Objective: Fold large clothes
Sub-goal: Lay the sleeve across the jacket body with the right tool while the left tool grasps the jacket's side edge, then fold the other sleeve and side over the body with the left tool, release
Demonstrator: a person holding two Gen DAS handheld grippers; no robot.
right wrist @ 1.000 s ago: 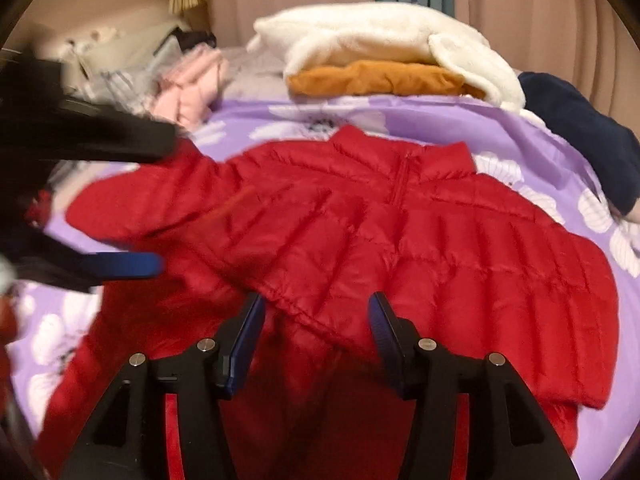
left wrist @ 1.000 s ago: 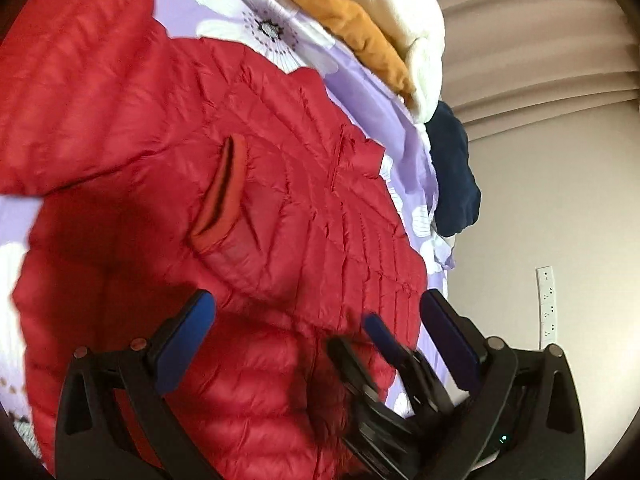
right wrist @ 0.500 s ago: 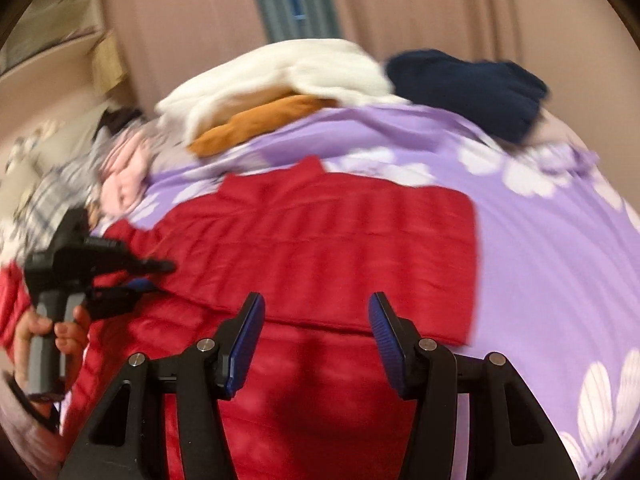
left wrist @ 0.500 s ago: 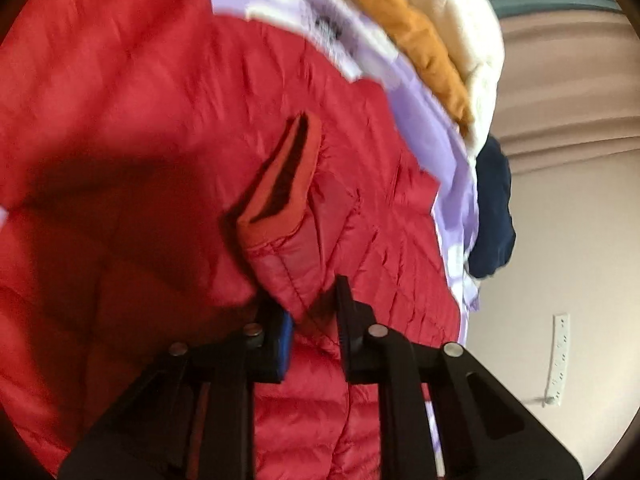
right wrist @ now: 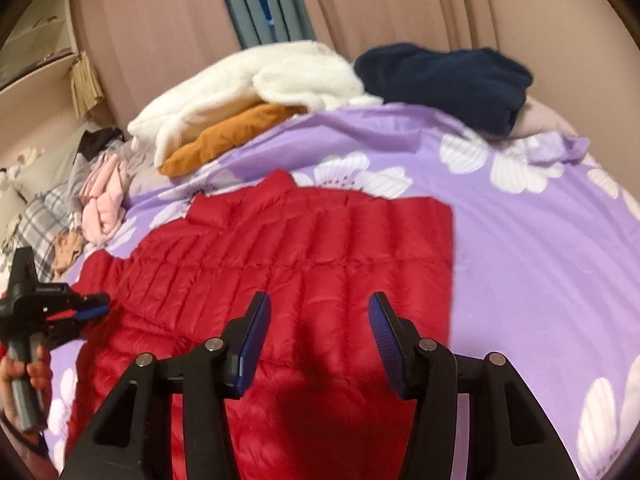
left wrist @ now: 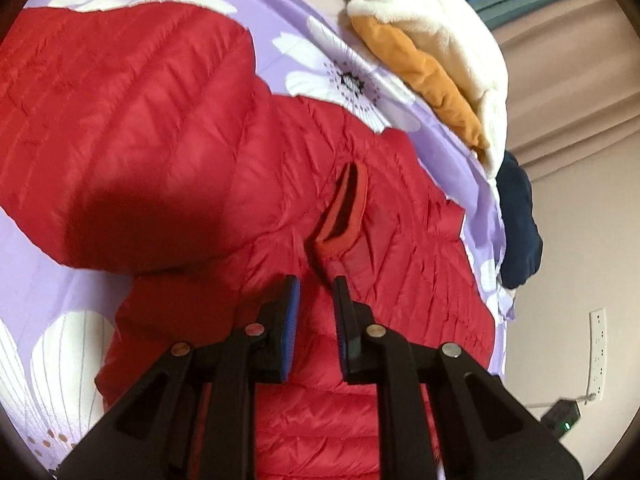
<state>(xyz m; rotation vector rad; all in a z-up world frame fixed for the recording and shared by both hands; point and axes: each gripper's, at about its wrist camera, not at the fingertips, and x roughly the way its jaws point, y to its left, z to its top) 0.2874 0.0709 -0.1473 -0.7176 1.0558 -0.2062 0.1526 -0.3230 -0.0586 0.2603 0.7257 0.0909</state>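
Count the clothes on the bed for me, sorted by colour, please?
Red: 1, jacket
White: 1, fleece
Orange: 1, top
Navy: 1, sweater
Pink: 1, bundle
Total: 5 I can tell apart; the far-left heap by the pink bundle is too jumbled to count.

Bed with lilac, white-flowered sheet (right wrist: 540, 248). Behind it, pinkish-beige curtains (right wrist: 400, 4) part on a blue-grey window strip (right wrist: 260, 4) at upper centre. Plain wall with white socket strip (left wrist: 597, 354) at lower right of the left view.
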